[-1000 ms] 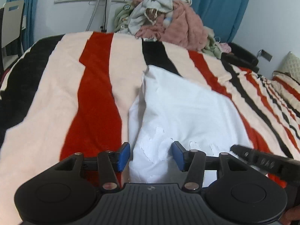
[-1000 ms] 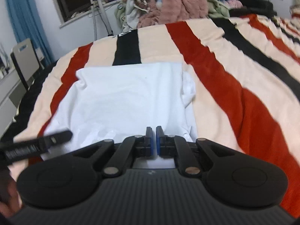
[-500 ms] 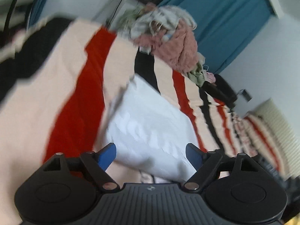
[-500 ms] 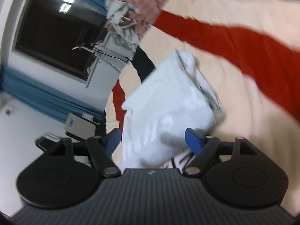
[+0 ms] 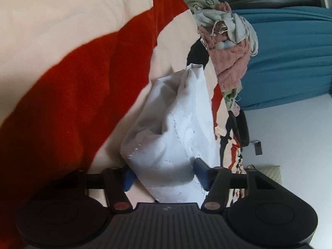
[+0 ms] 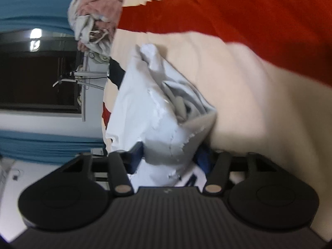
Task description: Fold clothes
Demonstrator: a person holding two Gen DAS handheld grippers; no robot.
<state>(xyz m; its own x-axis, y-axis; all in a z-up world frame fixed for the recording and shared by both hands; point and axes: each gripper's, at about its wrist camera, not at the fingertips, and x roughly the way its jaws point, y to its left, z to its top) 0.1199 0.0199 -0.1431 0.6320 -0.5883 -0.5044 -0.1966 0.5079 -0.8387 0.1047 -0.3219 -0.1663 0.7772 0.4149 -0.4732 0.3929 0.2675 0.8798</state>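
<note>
A folded white garment [image 5: 176,124] lies on the striped bedspread [image 5: 83,72], bunched into a thick bundle. Both views are rolled sideways. My left gripper [image 5: 165,175] straddles the bundle's near end, and its blue pads press on the cloth from both sides with the jaws still fairly wide. In the right wrist view the same white garment [image 6: 141,108] fills the gap of my right gripper [image 6: 169,157], whose fingers close on its other near corner. Loose folds show at the garment's side edge.
A heap of unfolded clothes [image 5: 228,47] sits at the far end of the bed, in front of a blue curtain [image 5: 290,51]. A pillow [image 5: 269,174] lies near the wall. A dark window [image 6: 37,72] and a metal stand [image 6: 83,78] are beyond the bed.
Both grippers have rolled onto their sides and moved in around the folded garment. The right gripper opened from shut, then both sets of jaws narrowed onto the bundle.
</note>
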